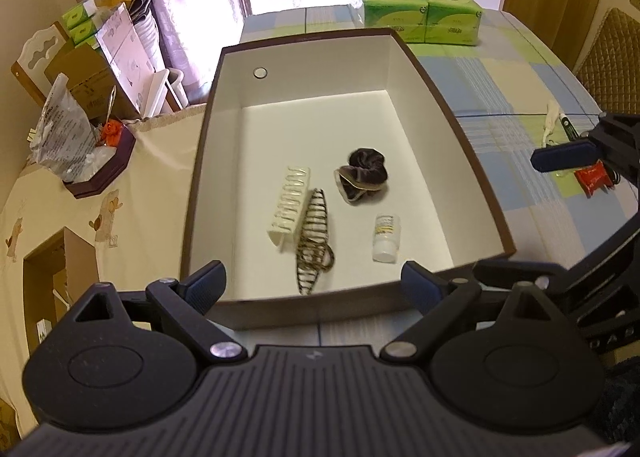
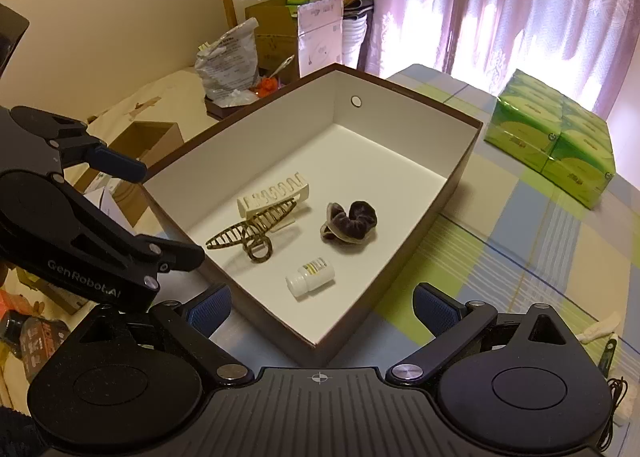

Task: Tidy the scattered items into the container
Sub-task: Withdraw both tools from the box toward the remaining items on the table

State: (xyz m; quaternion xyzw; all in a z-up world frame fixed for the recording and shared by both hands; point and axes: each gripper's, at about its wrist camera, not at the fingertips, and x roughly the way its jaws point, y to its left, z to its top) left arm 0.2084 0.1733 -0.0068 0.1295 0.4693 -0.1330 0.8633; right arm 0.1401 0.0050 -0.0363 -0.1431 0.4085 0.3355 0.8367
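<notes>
Both grippers hang spread and empty at the box's near rim: left gripper (image 1: 314, 283), right gripper (image 2: 322, 307). Inside the box (image 1: 436, 77), the bottle (image 1: 386, 237) lies nearest, then the dark clip (image 1: 314, 239) touching the cream clip (image 1: 289, 207), the scrunchie (image 1: 363, 173) beyond. Tissue packs (image 1: 416, 7) sit at the table's far edge.

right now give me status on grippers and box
Left gripper and right gripper open, empty. Box holds two claw clips, scrunchie, pill bottle. Nothing blocking.
</notes>
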